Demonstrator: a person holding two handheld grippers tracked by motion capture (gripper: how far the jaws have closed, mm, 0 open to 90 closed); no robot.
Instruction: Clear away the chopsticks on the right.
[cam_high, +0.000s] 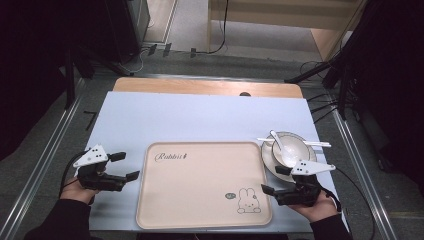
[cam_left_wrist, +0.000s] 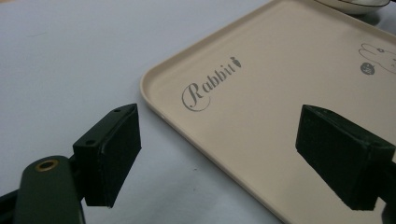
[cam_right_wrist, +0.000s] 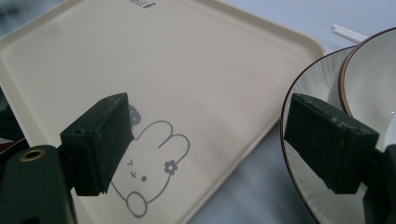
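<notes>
Bench under a pale mat is carrying a tray at the near edge. Left claw and right claw are hovering released, flanking its short sides; plate with bowl is sitting just beyond the right claw, nearer it.
</notes>
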